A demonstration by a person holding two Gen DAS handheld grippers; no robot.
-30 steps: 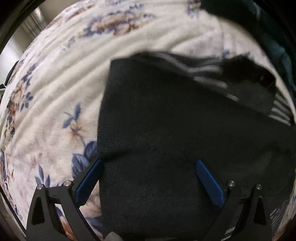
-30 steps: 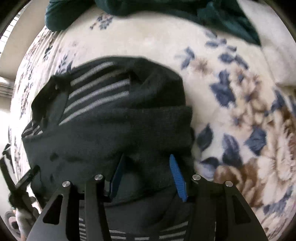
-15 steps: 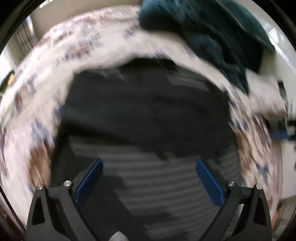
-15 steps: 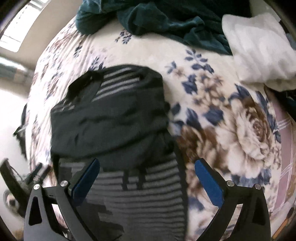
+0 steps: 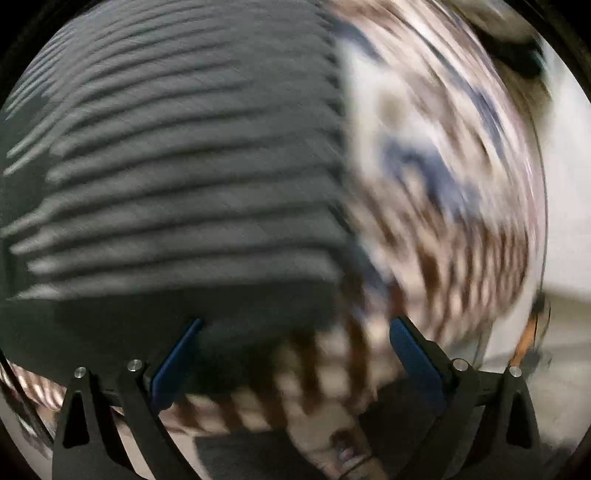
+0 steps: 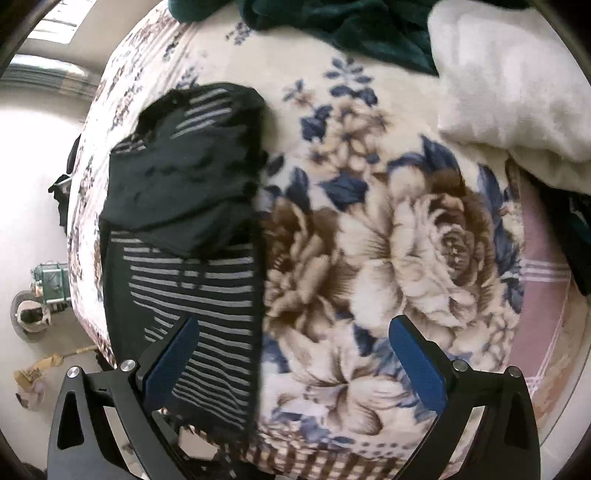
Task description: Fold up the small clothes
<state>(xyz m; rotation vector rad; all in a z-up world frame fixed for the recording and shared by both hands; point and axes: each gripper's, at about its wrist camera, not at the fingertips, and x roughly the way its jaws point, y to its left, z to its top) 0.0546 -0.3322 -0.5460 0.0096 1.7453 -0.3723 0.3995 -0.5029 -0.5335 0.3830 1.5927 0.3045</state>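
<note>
Striped top [image 6: 192, 280] — flat on the floral bed [image 6: 369, 229], its upper half folded down dark. Right tool [image 6: 291, 354] — jaws just sprung wide off the fold, empty, lifted back from the top's right edge. Left tool [image 5: 291, 354] — wide, empty, swung to the top's lower corner; a next fold looks likely.

We are in a bedroom at home. Ahead of the right fingers [image 6: 173, 363] spreads a bed with a floral blanket [image 6: 369, 229], a white pillow [image 6: 509, 81] and a green throw [image 6: 351, 26] beyond them, and pale floor [image 6: 33, 166] off to their left.
</note>
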